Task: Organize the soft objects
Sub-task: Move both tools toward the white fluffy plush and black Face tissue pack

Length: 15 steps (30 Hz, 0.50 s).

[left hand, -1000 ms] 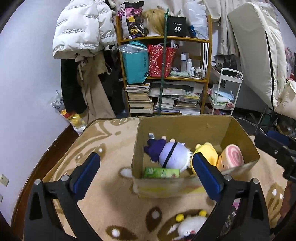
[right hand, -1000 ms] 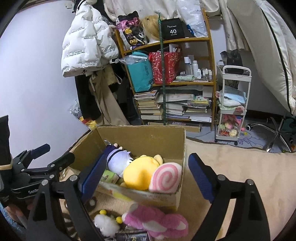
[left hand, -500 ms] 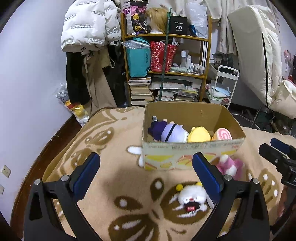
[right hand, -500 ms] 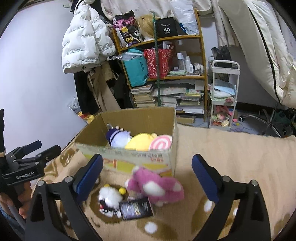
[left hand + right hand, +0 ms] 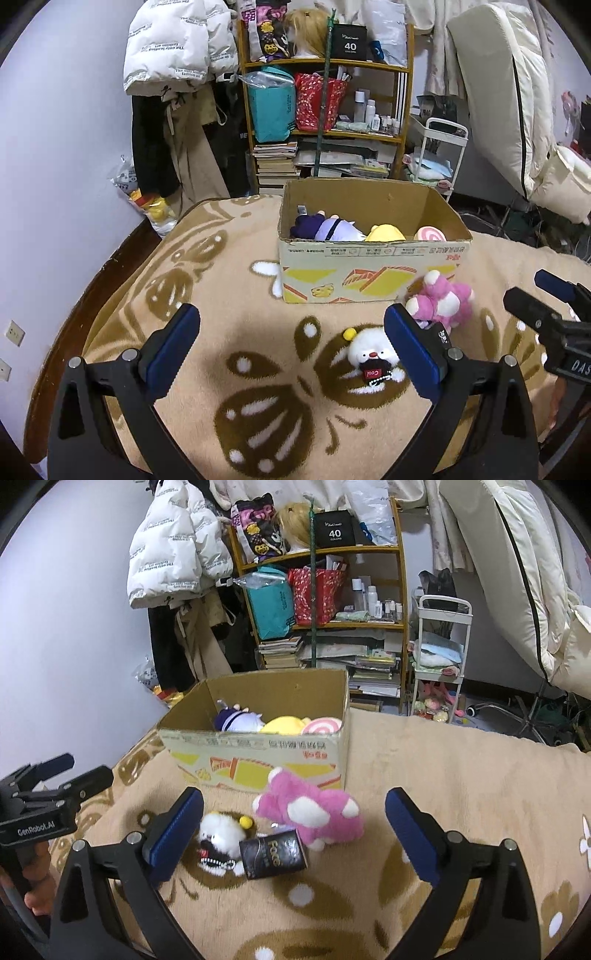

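Note:
A cardboard box [image 5: 373, 284] [image 5: 258, 760] stands on the tan blanket and holds a purple doll [image 5: 328, 229] [image 5: 238, 720], a yellow plush [image 5: 386, 232] [image 5: 284, 725] and a pink swirl plush [image 5: 430, 234] [image 5: 321, 726]. In front of it lie a pink plush [image 5: 441, 301] [image 5: 314, 810], a white plush [image 5: 369, 356] [image 5: 221, 834] and a dark packet [image 5: 273, 853]. My left gripper [image 5: 291, 350] is open and empty, above the blanket left of the white plush. My right gripper [image 5: 295, 830] is open wide, back from the pink plush and packet, touching neither.
A wooden shelf [image 5: 325, 122] with bags and books stands behind the box, with hung coats [image 5: 177, 110] to its left. A white cart [image 5: 439, 657] and a leaning mattress [image 5: 517, 572] are at the right. The blanket [image 5: 461, 768] ends at a dark wooden edge [image 5: 110, 266].
Both grippers have drawn back from the box, which now sits farther away. The toys on the blanket in front of it have come into view. The right jaws spread a little wider.

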Tool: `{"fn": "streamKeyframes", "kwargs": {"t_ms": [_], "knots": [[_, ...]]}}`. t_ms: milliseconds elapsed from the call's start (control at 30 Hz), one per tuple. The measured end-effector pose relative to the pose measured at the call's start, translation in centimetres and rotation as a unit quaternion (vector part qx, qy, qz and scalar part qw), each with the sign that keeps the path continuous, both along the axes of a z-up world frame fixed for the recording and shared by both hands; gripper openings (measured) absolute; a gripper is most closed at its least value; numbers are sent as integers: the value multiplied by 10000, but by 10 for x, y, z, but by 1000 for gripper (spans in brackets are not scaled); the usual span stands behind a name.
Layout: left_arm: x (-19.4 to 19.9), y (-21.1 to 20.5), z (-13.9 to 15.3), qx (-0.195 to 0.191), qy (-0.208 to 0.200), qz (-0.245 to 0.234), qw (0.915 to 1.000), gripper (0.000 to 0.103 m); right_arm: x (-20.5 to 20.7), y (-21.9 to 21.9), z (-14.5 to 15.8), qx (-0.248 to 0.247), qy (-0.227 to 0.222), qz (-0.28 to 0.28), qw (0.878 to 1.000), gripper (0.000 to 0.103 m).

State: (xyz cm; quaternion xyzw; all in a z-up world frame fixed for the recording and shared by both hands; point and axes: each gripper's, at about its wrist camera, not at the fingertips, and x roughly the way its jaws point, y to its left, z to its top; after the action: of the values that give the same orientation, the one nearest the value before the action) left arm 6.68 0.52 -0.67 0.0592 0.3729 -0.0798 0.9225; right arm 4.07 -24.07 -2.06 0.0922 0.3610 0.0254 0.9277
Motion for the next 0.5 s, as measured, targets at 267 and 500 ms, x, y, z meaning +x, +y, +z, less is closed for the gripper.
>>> {"fn": "streamKeyframes", "kwargs": {"t_ms": [267, 500], "knots": [[3, -2, -8, 69, 225, -1, 9997, 99, -7, 8, -5, -96, 63, 61, 9999, 103], [12, -4, -19, 68, 392, 11, 9992, 99, 1, 15, -21, -131, 260, 140, 9995, 103]]}}
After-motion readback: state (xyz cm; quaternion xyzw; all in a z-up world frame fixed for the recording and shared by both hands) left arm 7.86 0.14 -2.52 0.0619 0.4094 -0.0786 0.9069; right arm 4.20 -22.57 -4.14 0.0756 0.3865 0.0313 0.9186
